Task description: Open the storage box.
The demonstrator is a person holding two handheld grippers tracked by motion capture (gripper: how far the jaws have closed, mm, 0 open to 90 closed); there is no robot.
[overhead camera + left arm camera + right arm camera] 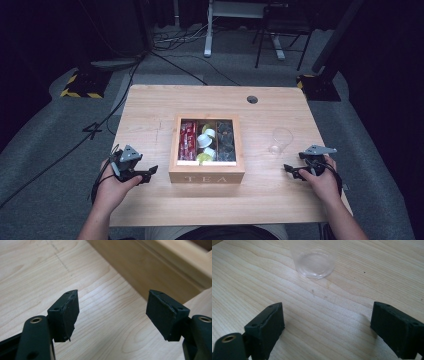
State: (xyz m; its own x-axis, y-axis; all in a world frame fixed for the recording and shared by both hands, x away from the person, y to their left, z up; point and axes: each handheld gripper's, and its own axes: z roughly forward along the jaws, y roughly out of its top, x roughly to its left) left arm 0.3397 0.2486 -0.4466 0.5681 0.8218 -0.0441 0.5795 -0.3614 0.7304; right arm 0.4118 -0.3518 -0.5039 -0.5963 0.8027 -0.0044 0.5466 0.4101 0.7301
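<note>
step: start, nothing picked | left hand-held gripper wide open, empty, beside tea box | right hand-held gripper wide open, empty, facing clear cup | next: probably reach forward, close on cup

A light wooden table stands on grey carpet. Black cables trail across the floor beyond its far edge, near a white desk leg. The surrounding room is dark.

High view looks forward and down over the whole wooden table. Left gripper view sits low and close by the tea box at near left; right gripper view faces the clear cup, also seen from above.
</note>
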